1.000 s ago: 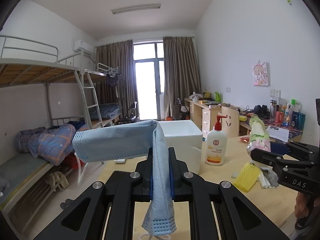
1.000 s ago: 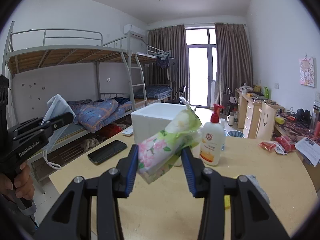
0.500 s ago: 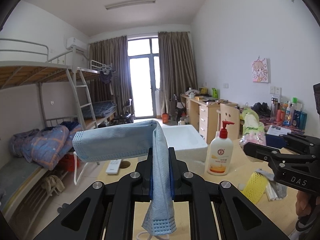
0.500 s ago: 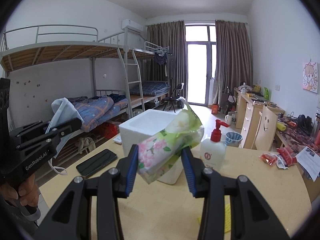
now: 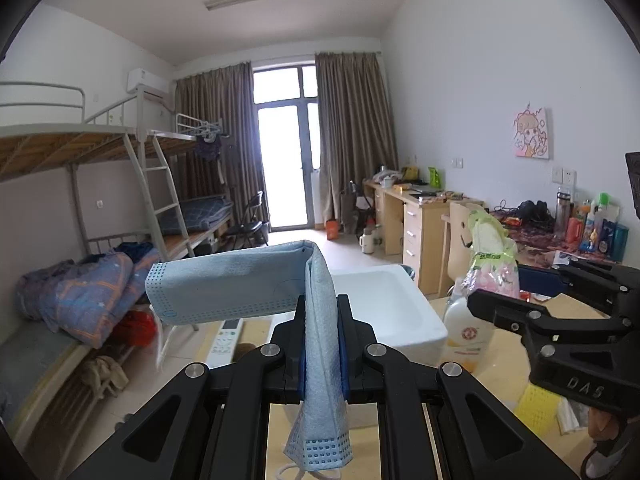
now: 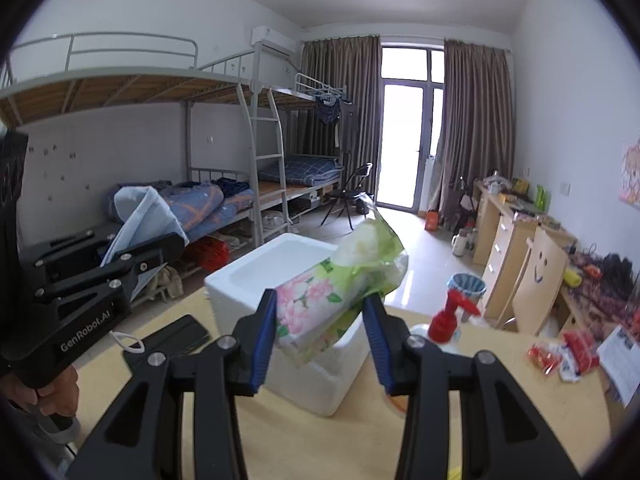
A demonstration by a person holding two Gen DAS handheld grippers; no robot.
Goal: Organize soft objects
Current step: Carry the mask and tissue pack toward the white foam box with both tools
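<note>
The left gripper pinched a pale blue pleated face mask, and the right gripper clamped a floral green plastic tissue pack; the open white foam box lay just ahead, below both.

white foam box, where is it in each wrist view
Left wrist view: the white foam box sits right of centre, behind the blue face mask.
Right wrist view: it is at centre, behind the floral tissue pack.
Shared landmark: the red-pump lotion bottle right of the box.

One face mask, one tissue pack, one foam box — one pump bottle.
</note>
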